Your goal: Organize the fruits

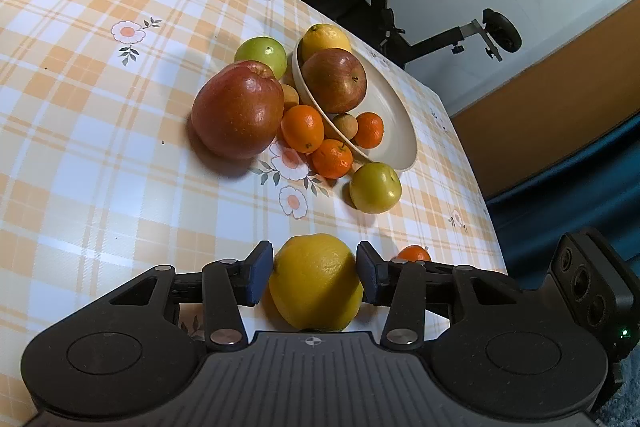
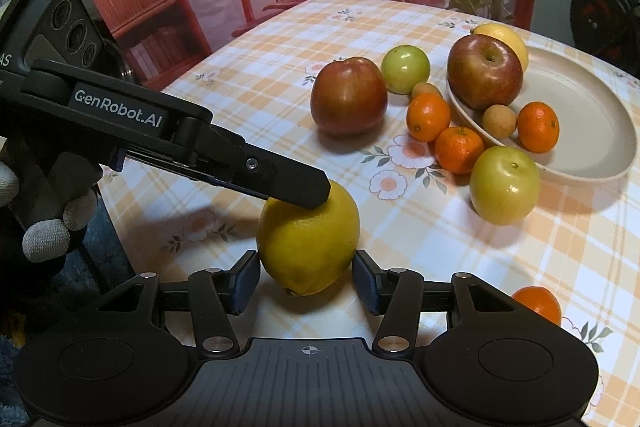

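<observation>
1. Left wrist view: the left tongs (image 1: 315,273) slant down over the counter (image 1: 100,107), their jaws parted around the lemon (image 1: 316,283); the blue pads look just clear of its skin.
2. The right tongs (image 2: 305,281) flank the same lemon (image 2: 308,239), seemingly gripping it, though contact is unclear.
3. The lemon's nub end points toward the right camera, near the counter's front edge.
4. A gloved hand (image 2: 44,223) holds the left tongs (image 2: 288,187).

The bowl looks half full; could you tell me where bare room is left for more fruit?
Bowl: its right half is bare; apple, lemon and tangerine crowd the left. Tablecloth left of the red apple is free. The bowl's left rim is crowded.
</observation>
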Demonstrator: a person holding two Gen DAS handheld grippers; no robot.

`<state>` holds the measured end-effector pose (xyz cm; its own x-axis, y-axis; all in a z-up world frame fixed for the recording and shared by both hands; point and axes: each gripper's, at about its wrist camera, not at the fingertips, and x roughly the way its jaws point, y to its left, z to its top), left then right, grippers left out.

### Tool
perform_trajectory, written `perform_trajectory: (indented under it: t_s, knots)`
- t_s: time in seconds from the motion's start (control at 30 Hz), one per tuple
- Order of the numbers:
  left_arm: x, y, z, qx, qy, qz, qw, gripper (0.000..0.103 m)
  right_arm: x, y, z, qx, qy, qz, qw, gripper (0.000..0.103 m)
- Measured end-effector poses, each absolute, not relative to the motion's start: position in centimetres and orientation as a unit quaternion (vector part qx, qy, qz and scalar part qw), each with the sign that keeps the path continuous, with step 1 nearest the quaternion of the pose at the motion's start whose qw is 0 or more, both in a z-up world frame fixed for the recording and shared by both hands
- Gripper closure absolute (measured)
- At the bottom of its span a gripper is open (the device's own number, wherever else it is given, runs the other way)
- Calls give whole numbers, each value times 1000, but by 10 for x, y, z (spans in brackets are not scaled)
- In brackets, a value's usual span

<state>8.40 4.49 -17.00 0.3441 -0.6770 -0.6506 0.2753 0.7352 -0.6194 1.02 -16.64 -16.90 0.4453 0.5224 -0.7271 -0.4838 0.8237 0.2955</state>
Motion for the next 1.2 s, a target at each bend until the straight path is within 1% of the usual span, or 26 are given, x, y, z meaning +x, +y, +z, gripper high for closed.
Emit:
perform_trajectory:
  t_s: [0.27, 0.57, 0.77, 0.93, 1.2]
  knots:
    - [92, 39, -148, -201, 461, -309, 807, 55, 12, -173, -152, 17, 402, 290, 868, 56]
    - [116, 8, -86, -163, 394, -327, 844, 56, 38, -193, -99, -14, 347, 274, 897, 56]
    - [130, -16, -54, -143, 363, -341, 855, 56, 57, -214, -69, -21, 316, 260, 912, 56]
    - [143, -35, -51, -129, 364, -348, 854, 56, 71, -228, -66, -21, 313, 248, 917, 56]
    - [179, -57, -60, -116, 387, -350, 845, 55, 102, -247, -82, -12, 325, 233, 917, 56]
